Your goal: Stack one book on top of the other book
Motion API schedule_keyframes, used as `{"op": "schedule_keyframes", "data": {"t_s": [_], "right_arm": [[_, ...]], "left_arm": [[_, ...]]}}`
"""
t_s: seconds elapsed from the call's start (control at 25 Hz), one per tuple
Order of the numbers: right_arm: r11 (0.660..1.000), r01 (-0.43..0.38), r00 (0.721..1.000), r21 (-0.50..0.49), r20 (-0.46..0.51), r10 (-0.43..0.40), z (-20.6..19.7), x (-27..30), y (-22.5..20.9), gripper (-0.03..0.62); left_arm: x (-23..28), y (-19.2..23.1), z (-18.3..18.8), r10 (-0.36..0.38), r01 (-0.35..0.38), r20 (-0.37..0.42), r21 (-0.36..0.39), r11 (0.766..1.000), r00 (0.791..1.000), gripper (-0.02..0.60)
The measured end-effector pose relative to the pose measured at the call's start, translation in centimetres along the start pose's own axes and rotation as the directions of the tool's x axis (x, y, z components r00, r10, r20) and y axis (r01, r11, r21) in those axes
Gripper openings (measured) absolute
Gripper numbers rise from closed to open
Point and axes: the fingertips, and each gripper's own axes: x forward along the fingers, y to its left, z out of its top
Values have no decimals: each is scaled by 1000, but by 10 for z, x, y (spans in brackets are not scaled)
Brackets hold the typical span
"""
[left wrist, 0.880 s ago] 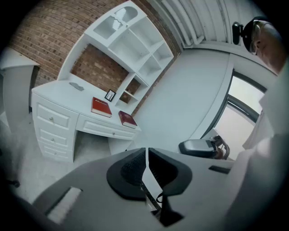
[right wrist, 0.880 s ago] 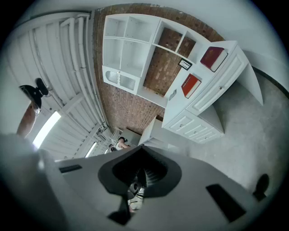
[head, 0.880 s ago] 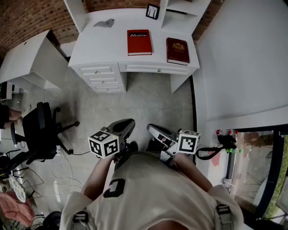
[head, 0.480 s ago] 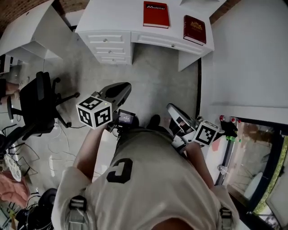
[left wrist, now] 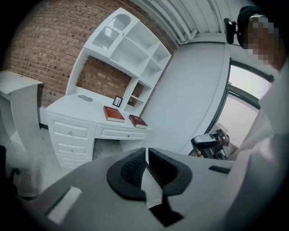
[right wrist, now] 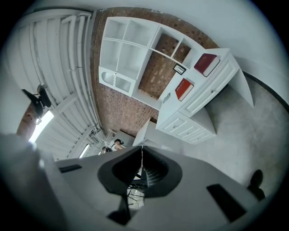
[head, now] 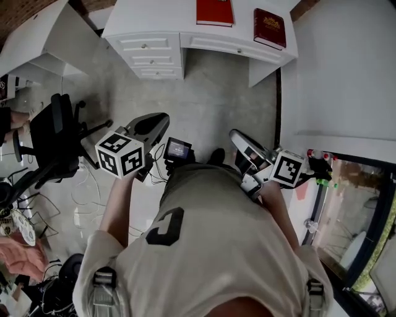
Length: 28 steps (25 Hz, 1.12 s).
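Lying side by side but apart on the white surface (head: 154, 18), the red book (head: 215, 11) and the dark red book (head: 270, 28) were well away from the left gripper (head: 148, 124) and right gripper (head: 244, 141), whose jaws were closed on nothing.

A white desk (left wrist: 72, 107) stands well ahead of the left gripper (left wrist: 146, 154) and the right gripper (right wrist: 142, 152), across a stretch of grey floor (head: 213, 93). Two books lie flat on its top, just apart from each other. From the left gripper, the red book (left wrist: 113, 114) lies to the left and the dark red book (left wrist: 137, 121) to the right, near the desk's end. Beyond the red book a small black-framed picture (left wrist: 118, 101) stands at the back. Farther left lies a small grey object (left wrist: 84, 97), too small to identify.
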Motion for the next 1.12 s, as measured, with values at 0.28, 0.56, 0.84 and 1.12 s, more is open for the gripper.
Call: {"op": "schedule_keyframes", "data": {"t_s": [0.28, 0.56, 0.84, 1.12], "right_arm": [[998, -19, 998, -52, -62, 16, 13, 1, -4, 6], [996, -78, 997, 32, -26, 79, 37, -18, -23, 6], [993, -101, 995, 54, 11, 101, 66, -47, -45, 6], [986, -138, 990, 93, 23, 136, 83, -80, -65, 6]], "left_arm": [[42, -59, 7, -92, 92, 22, -16, 996, 996, 19], [91, -105, 9, -142, 143, -29, 19, 990, 989, 19], [132, -143, 10, -161, 164, -71, 43, 985, 984, 18], [172, -175, -2, -154, 162, -121, 59, 985, 981, 19]]}}
